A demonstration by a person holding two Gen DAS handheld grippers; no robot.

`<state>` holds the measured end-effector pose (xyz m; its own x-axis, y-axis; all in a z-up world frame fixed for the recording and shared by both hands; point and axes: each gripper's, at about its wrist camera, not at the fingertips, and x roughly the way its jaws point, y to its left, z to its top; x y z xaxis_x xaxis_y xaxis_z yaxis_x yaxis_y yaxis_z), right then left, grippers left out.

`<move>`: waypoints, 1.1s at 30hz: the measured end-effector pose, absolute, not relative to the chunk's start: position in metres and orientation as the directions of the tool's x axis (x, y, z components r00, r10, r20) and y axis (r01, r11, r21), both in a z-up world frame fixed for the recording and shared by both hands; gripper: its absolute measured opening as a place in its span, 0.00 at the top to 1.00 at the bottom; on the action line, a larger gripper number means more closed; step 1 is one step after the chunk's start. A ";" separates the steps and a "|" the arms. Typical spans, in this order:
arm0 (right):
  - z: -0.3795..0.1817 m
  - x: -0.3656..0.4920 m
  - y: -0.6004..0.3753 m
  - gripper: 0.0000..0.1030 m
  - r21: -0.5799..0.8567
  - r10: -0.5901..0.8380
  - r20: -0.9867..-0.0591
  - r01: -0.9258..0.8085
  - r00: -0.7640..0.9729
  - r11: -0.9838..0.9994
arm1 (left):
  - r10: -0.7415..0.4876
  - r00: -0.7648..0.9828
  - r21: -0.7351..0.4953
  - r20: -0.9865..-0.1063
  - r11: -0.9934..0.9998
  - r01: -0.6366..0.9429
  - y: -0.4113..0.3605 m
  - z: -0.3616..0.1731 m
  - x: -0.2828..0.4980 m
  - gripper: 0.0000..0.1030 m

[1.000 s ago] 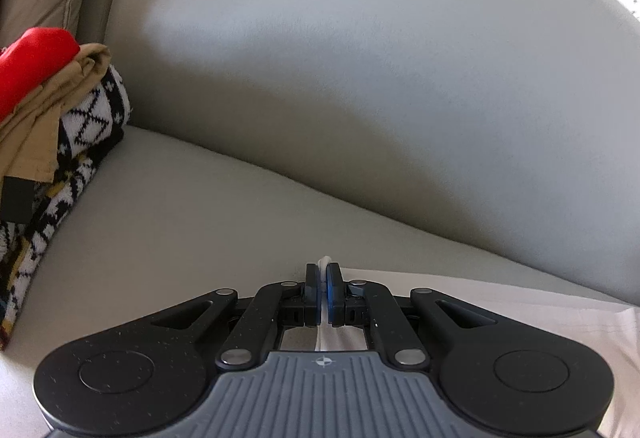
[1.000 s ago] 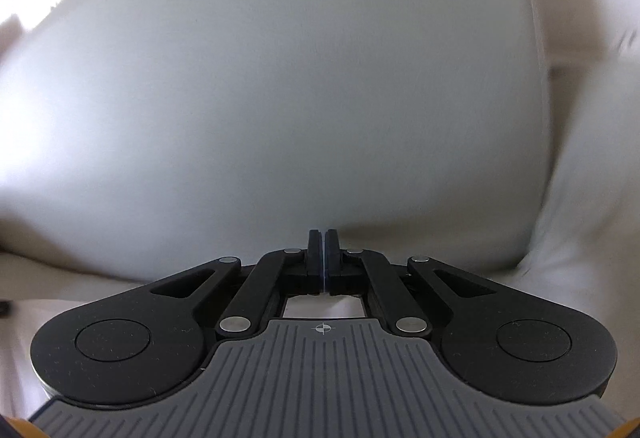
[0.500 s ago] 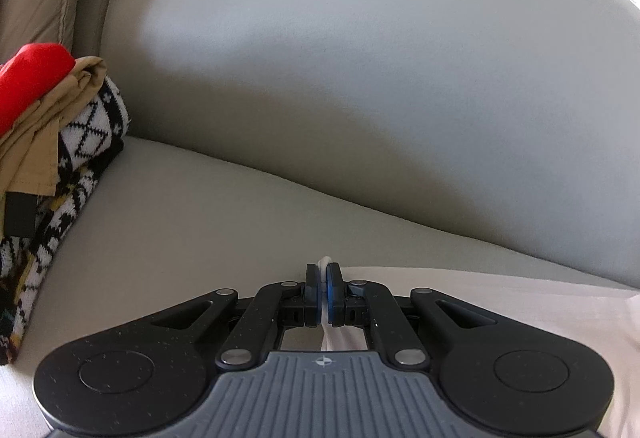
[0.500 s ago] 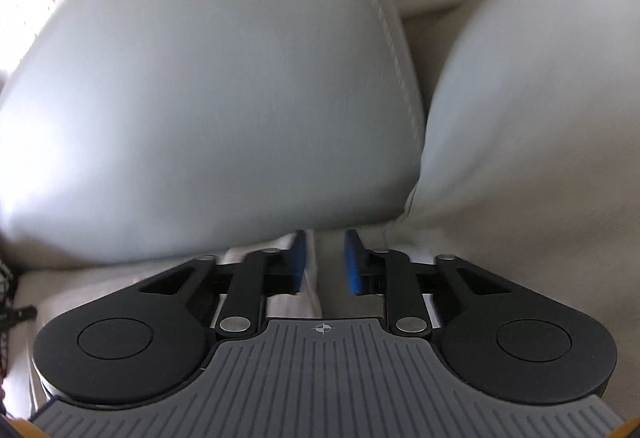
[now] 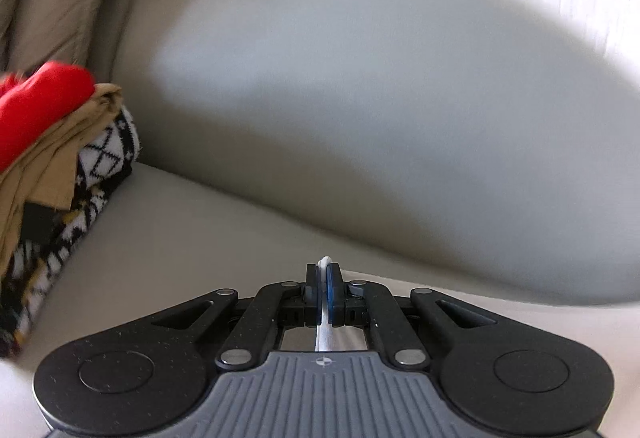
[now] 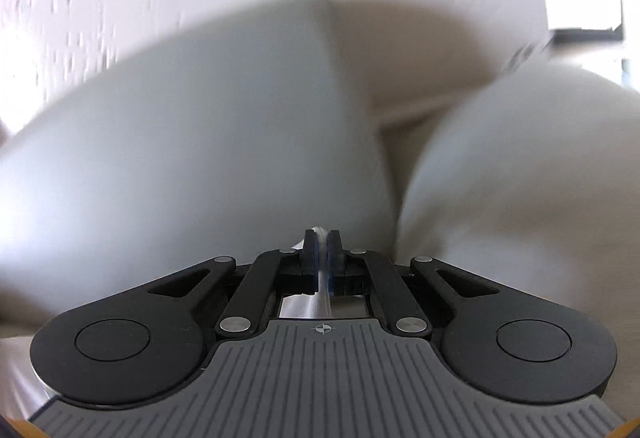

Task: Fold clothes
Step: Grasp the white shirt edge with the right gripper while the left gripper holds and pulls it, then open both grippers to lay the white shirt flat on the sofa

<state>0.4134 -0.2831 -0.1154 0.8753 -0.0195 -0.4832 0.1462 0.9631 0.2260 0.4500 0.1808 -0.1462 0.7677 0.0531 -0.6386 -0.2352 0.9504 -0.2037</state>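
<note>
Sofa back cushion (image 5: 400, 86) fills both views, grey-beige; seat cushion (image 5: 180, 238) below it runs bare from the pile to the left gripper. Second cushion (image 6: 520, 174) bulges at right in the right wrist view, seam gap between the two. Folded pile at the seat's left edge: red garment (image 5: 36, 110) on top, tan one (image 5: 48, 158) under it, black-and-white patterned knit (image 5: 96, 174) at the bottom. White garment (image 5: 520, 318) lies on the seat at right. Left gripper (image 5: 323, 278) is clamped on its edge, a fold poking past the tips. Right gripper (image 6: 321, 250) is pinched on white cloth too. Both views motion-blurred.
</note>
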 end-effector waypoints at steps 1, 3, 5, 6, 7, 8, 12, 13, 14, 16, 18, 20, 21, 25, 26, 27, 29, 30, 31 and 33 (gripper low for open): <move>-0.119 0.418 -0.279 0.97 0.216 -0.025 -0.489 0.148 0.872 0.965 | 0.053 0.766 -0.206 -0.641 0.949 -0.238 0.182 -0.146 0.450 0.97; -0.136 0.450 -0.270 0.97 0.181 -0.036 -0.518 0.151 0.854 0.972 | 0.056 0.761 -0.203 -0.646 0.949 -0.242 0.184 -0.146 0.450 0.97; -0.101 0.446 -0.296 0.97 0.177 -0.049 -0.540 0.171 0.840 0.969 | 0.084 0.754 -0.146 -0.652 0.961 -0.233 0.172 -0.148 0.457 0.97; -0.092 0.451 -0.304 0.97 0.175 -0.056 -0.550 0.181 0.833 0.968 | 0.095 0.750 -0.123 -0.655 0.966 -0.229 0.167 -0.150 0.461 0.97; -0.116 0.477 -0.294 0.97 0.173 -0.063 -0.562 0.191 0.825 0.966 | 0.106 0.743 -0.099 -0.661 0.969 -0.226 0.162 -0.153 0.467 0.97; -0.135 0.499 -0.287 0.97 0.169 -0.070 -0.575 0.202 0.815 0.965 | 0.117 0.735 -0.076 -0.668 0.972 -0.224 0.158 -0.157 0.472 0.97; -0.180 0.510 -0.296 0.96 0.163 -0.083 -0.661 0.251 0.746 0.954 | 0.167 0.698 0.002 -0.696 0.973 -0.231 0.147 -0.178 0.483 0.97; -0.185 0.511 -0.297 0.96 0.175 -0.074 -0.669 0.254 0.739 0.951 | 0.181 0.692 0.025 -0.699 0.973 -0.229 0.143 -0.182 0.484 0.97; -0.184 0.510 -0.297 0.96 0.173 -0.071 -0.668 0.247 0.741 0.954 | 0.193 0.689 0.057 -0.699 0.975 -0.215 0.139 -0.183 0.485 0.97; -0.174 0.506 -0.299 0.73 0.203 -0.031 -0.671 0.224 0.740 0.953 | 0.210 0.685 0.108 -0.697 0.976 -0.190 0.133 -0.180 0.482 0.90; -0.157 0.493 -0.305 0.62 0.231 -0.026 -0.659 0.235 0.752 0.944 | 0.214 0.689 0.127 -0.692 0.976 -0.176 0.131 -0.170 0.470 0.81; -0.128 0.467 -0.314 0.62 0.258 -0.031 -0.614 0.238 0.789 0.936 | 0.212 0.697 0.132 -0.685 0.977 -0.168 0.133 -0.156 0.452 0.75; -0.112 0.451 -0.318 0.62 0.270 -0.032 -0.589 0.234 0.807 0.934 | 0.211 0.698 0.128 -0.684 0.977 -0.169 0.135 -0.145 0.440 0.75; -0.035 0.366 -0.336 0.62 0.313 -0.018 -0.485 0.193 0.874 0.930 | 0.123 0.715 0.027 -0.688 0.989 -0.145 0.148 -0.082 0.364 0.75; -0.016 0.341 -0.339 0.62 0.327 -0.008 -0.463 0.179 0.886 0.928 | 0.098 0.719 -0.005 -0.688 0.990 -0.140 0.151 -0.065 0.342 0.74; 0.006 0.311 -0.342 0.62 0.340 0.003 -0.439 0.163 0.899 0.926 | 0.076 0.722 -0.031 -0.687 0.991 -0.134 0.154 -0.047 0.319 0.74; 0.041 0.265 -0.349 0.55 0.360 0.027 -0.395 0.127 0.918 0.924 | 0.050 0.726 -0.047 -0.686 0.992 -0.113 0.157 -0.013 0.269 0.72; 0.059 0.237 -0.352 0.52 0.369 0.037 -0.374 0.113 0.927 0.923 | 0.042 0.729 -0.043 -0.684 0.994 -0.098 0.157 0.002 0.243 0.71; 0.075 0.203 -0.346 0.50 0.372 0.049 -0.355 0.093 0.933 0.924 | 0.033 0.729 -0.039 -0.684 0.996 -0.082 0.155 0.012 0.219 0.70; 0.103 0.149 -0.339 0.46 0.365 0.089 -0.347 0.047 0.934 0.930 | 0.008 0.719 -0.036 -0.695 0.998 -0.046 0.143 0.001 0.189 0.63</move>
<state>0.1495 -0.3394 0.1028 0.9338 0.0891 -0.3466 0.0466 0.9300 0.3645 0.1891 0.1427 0.0009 0.7193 0.0081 -0.6947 -0.0464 0.9983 -0.0364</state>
